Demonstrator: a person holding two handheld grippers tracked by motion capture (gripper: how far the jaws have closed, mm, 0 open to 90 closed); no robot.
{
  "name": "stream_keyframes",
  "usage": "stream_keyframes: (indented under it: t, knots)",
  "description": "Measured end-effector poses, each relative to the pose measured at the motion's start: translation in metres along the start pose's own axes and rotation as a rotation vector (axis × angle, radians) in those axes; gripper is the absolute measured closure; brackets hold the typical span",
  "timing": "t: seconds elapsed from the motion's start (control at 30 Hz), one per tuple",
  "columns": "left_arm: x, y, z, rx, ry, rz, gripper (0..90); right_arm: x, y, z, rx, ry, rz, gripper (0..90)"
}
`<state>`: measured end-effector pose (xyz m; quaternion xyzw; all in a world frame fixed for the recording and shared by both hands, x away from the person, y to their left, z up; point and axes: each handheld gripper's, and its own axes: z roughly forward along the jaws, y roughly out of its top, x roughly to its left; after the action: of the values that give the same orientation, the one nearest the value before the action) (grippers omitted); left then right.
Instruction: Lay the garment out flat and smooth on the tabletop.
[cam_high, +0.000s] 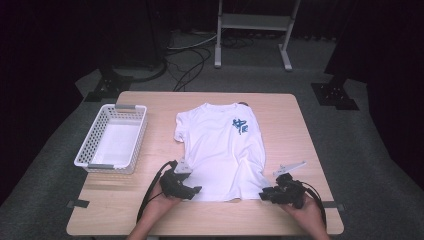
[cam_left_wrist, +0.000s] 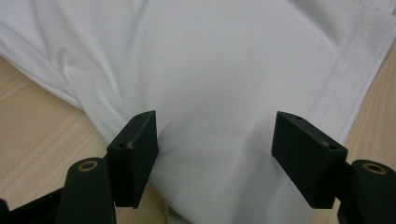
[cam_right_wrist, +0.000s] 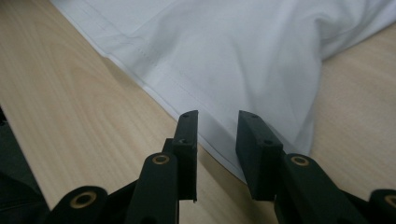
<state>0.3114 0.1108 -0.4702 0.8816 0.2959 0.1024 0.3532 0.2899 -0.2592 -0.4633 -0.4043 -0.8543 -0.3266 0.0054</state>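
A pale wooden table (cam_high: 300, 150) took up the middle of the scene, and the white T-shirt (cam_high: 220, 150) lay flat on it, face up, collar at the far side and hem at the near side, with a blue print on the chest. The cloth was not quite smooth: soft ridges ran across the lower half, and the left sleeve was partly tucked. To the left, apart from the shirt, stood an empty white basket (cam_high: 90, 150).

At the near left corner of the hem sat the left gripper (cam_high: 192, 190), its jaws spread wide over the fabric with a fold bunched between them, as the left gripper view showed. At the near right corner sat the right gripper (cam_high: 266, 196); its jaws stood partly apart, narrower than the left pair, straddling the stitched hem edge without clamping it.

The likely trouble from here was an uneven grab. The left jaws, set over a bunched fold rather than the edge, could have closed on one layer only, or on a ridge of slack, so the shirt would have twisted when lifted. The right jaws, sitting at the very edge, could have slipped off the hem or pinched against the tabletop and missed the cloth.
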Motion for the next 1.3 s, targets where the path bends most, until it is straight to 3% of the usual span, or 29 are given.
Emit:
stream_keyframes:
  t: [0.47, 0.63, 0.7, 0.77, 0.97, 1.13, 1.3]
  knots:
    - [-0.012, -0.021, -0.020, 0.029, 0.014, 0.023, 31.1, 0.019, -0.025, -0.009, 0.003, 0.071, -0.010, 64.9]
    - [-0.013, -0.024, -0.026, 0.040, -0.011, 0.008, 31.1, 0.021, -0.030, -0.012, 0.035, 0.110, -0.009, 62.0]
    - [-0.014, -0.023, -0.028, 0.020, -0.011, 0.006, 30.2, 0.021, -0.028, -0.013, 0.060, 0.130, -0.012, 59.3]
    - [-0.014, -0.019, -0.027, 0.004, -0.012, 0.006, 29.3, 0.020, -0.024, -0.014, 0.046, 0.124, -0.011, 58.0]
    - [-0.015, 0.003, -0.013, -0.048, -0.034, 0.027, 25.7, 0.006, -0.001, -0.010, -0.064, 0.113, 0.020, 51.1]
    - [-0.008, 0.014, 0.006, -0.026, -0.046, 0.019, 25.6, -0.005, 0.019, 0.002, -0.107, 0.058, 0.033, 50.0]
    - [-0.003, 0.009, 0.011, -0.006, -0.048, 0.001, 25.4, -0.010, 0.025, 0.014, -0.102, 0.031, 0.040, 49.8]
